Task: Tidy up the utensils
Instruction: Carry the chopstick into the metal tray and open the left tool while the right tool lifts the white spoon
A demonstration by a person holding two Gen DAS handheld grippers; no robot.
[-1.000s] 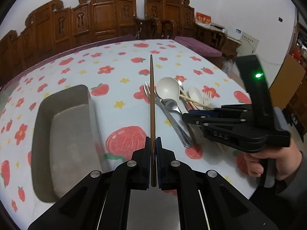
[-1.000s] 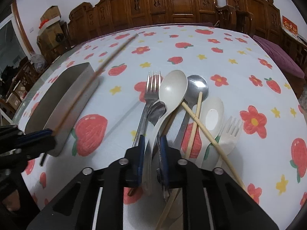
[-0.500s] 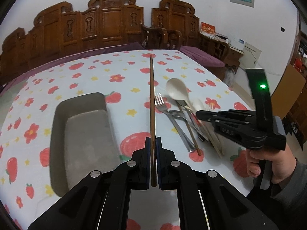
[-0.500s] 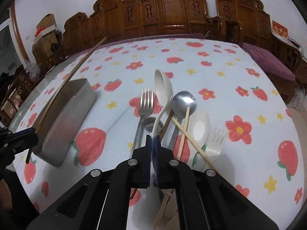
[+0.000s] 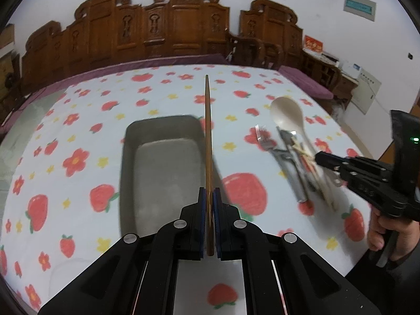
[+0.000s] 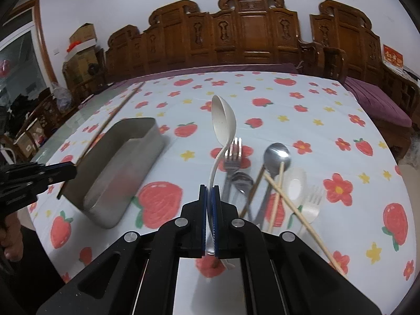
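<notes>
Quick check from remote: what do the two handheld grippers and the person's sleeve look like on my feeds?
Both the left gripper and right gripper are matte black plastic linkages with silver round pivot bolts and blue-edged finger pads. Seen from the left wrist view, the right gripper's upright rear block shows a small green indicator light and faint embossed lettering on its side. A dark grey sleeve cuff shows at the wrist.

Walls: white, plain.
Seating: carved dark wooden chairs [image 6: 252, 29] lined the far wall.
Corner: cardboard boxes [image 6: 82, 39] stacked at left.
</notes>
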